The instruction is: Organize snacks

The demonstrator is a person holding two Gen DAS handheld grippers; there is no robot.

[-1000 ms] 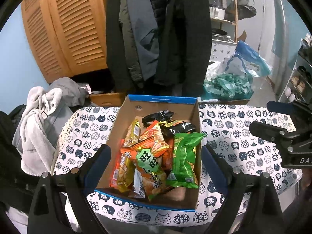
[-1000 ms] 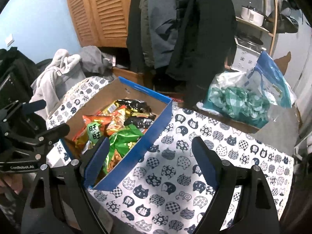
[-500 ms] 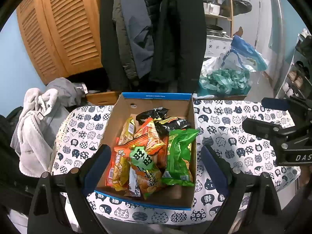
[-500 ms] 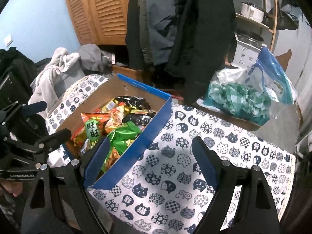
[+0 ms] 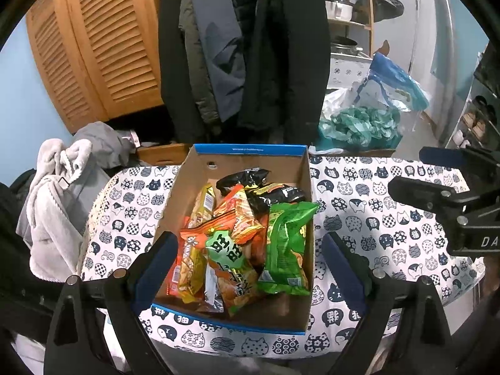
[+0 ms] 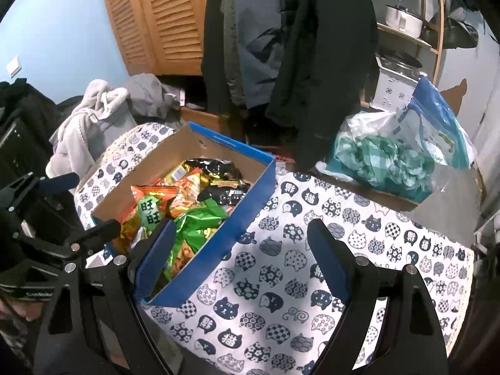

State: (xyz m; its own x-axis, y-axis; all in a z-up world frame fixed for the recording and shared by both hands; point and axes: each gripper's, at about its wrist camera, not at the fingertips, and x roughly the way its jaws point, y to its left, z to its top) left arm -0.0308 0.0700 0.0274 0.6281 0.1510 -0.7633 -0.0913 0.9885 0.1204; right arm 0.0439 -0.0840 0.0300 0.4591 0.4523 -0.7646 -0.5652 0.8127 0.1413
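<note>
One table with a cat-print cloth fills the lower half of both views, and behind it dark coats hang at top centre beside slatted wooden doors at upper left. Grey clothing is heaped at the left edge of the left wrist view, and a plastic bag of green-and-white stuff sits past the table's far edge at the right of the right wrist view.

On the cloth stands an open cardboard box with blue edging, centred in the left wrist view and left of centre in the right wrist view. It holds the snack packets, piled loosely: a large green bag along the right wall, orange packets in the middle, black packets toward the far wall, and a yellow one on the left.

Nearest the lens, the left gripper hovers over the box with its jaws spread wide and nothing between the pads. The right gripper is likewise released and empty, one finger over the box's near corner, the other over bare cloth.
</note>
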